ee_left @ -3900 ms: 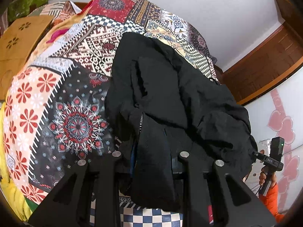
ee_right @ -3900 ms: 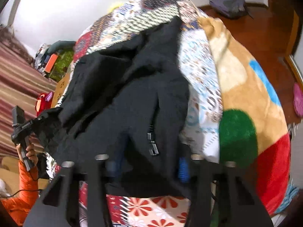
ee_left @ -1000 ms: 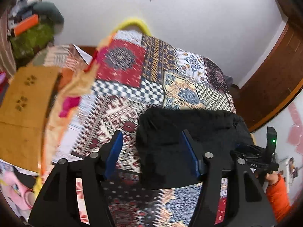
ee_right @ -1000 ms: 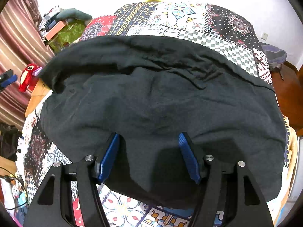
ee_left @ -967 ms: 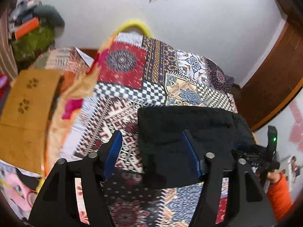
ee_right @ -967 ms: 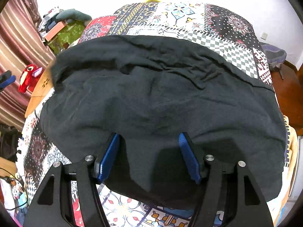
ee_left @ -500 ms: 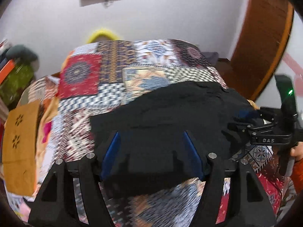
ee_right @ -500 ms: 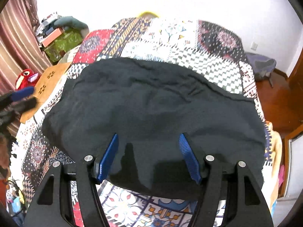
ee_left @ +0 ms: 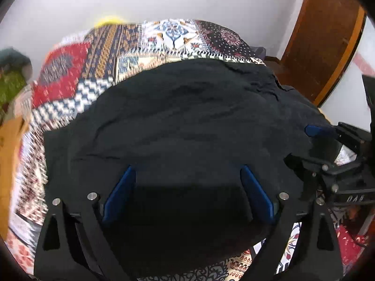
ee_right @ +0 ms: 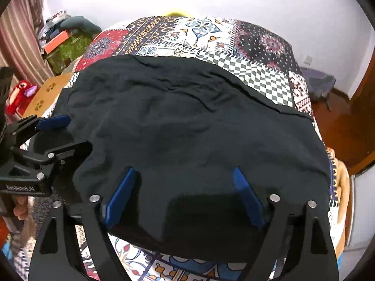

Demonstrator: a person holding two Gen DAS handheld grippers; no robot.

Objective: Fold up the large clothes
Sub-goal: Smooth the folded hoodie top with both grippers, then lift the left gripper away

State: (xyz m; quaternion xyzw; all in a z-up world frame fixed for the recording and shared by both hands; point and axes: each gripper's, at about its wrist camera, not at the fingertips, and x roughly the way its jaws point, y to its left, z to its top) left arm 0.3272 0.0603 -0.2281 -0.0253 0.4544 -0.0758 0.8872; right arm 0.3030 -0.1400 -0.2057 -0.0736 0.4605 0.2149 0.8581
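Note:
A large black garment (ee_left: pixel 182 121) lies folded flat across the patterned bedspread (ee_left: pixel 112 44); it also fills the right wrist view (ee_right: pixel 187 128). My left gripper (ee_left: pixel 187 171) is open just above the garment's near edge, its blue pads (ee_left: pixel 121 189) spread wide with nothing between them. My right gripper (ee_right: pixel 184 173) is open in the same way over the near edge, beside the left one. In the left wrist view the right gripper (ee_left: pixel 328 154) shows at the right edge; in the right wrist view the left gripper (ee_right: pixel 49 135) shows at the left edge.
The bedspread (ee_right: pixel 257 44) extends beyond the garment to a white wall. A wooden door (ee_left: pixel 323 37) stands at the right. At the left are a tan box (ee_right: pixel 46 89), a red toy (ee_right: pixel 20 94) and a green pile (ee_right: pixel 68 46).
Both grippers, earlier shut on the garment, have let go and stand open. The garment went from a crumpled heap to a flat fold. The left gripper has swung right, closer to the right one.

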